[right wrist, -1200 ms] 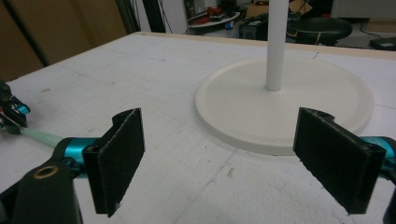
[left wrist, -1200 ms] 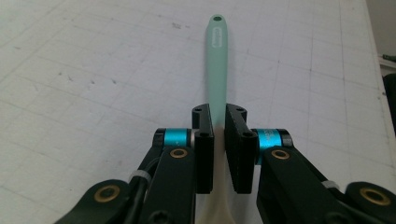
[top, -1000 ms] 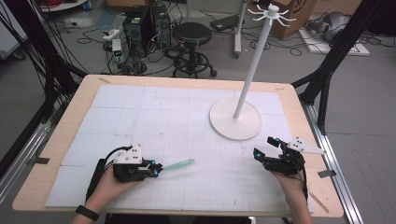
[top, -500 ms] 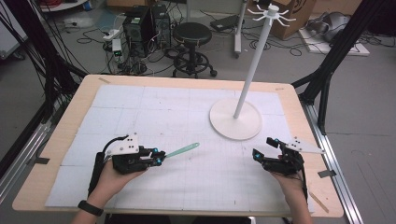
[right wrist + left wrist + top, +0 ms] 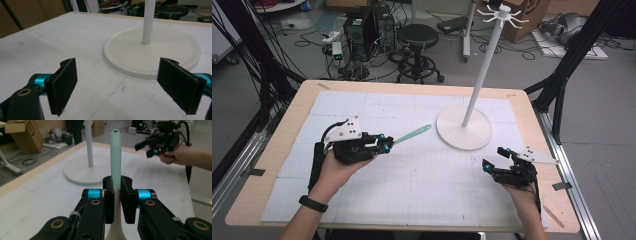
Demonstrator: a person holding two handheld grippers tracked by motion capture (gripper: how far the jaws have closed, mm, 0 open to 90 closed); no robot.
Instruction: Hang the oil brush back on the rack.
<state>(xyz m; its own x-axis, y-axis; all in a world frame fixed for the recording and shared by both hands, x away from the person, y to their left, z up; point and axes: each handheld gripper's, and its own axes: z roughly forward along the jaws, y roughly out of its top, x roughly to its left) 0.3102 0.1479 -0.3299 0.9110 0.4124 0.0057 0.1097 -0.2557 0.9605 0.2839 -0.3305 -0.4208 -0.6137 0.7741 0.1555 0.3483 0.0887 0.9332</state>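
Protruding from left tool (image 5: 117,195): mint-handled utensil (image 5: 116,157)

A wooden table (image 5: 272,155) carries a white gridded mat (image 5: 422,185) — on it, right of centre, stands a white hook stand (image 5: 463,131).

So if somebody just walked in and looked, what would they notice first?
Probably the tall white stand with little hooks on top, standing on the right half of the table. Next, the mint-green stick that the left tongs pinch and hold out toward the stand. The right tongs wait wide open near the table's right edge, holding nothing.
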